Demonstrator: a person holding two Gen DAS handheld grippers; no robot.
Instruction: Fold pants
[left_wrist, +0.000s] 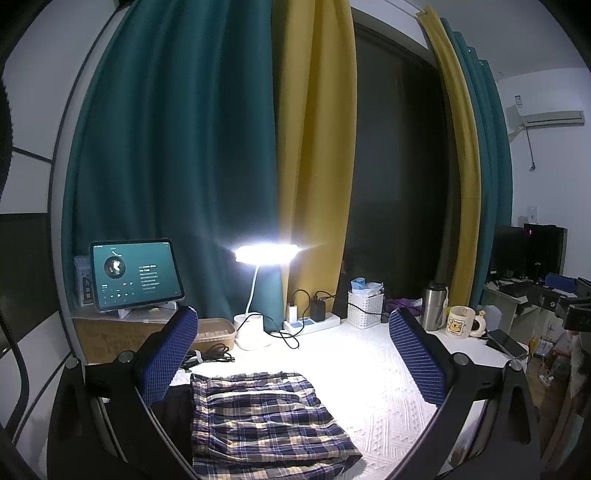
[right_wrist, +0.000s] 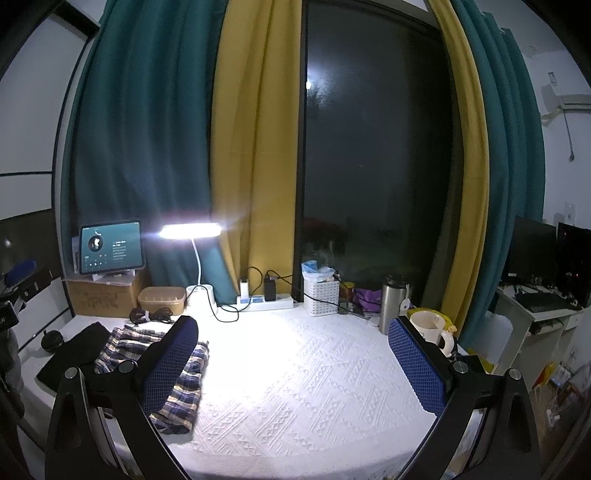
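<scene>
I have both claws raised above the table, and neither touches anything. The left gripper (left_wrist: 295, 354) has its blue pads spread wide apart with nothing between them; the right gripper (right_wrist: 291, 363) stands the same way, wide and empty.

The plaid pants (left_wrist: 266, 417) lie on the white textured tablecloth (left_wrist: 384, 391) at the left side of the table, directly under my left claw and off to the left of my right one. They look already doubled into a compact, slightly rumpled block, with a gathered waistband along the left edge. A dark cloth (right_wrist: 75, 352) lies just beside them, touching or nearly so.

I judge the pants to be light, thin woven cotton: soft, floppy, with no stiffness to hold a shape. They will sag and drag rather than slide cleanly, and the textured cloth beneath may catch them. I would pinch at the thick places, the waistband corner with the left claw and the hem corner with the right, taking all layers at once so the stack does not peel apart.
</scene>
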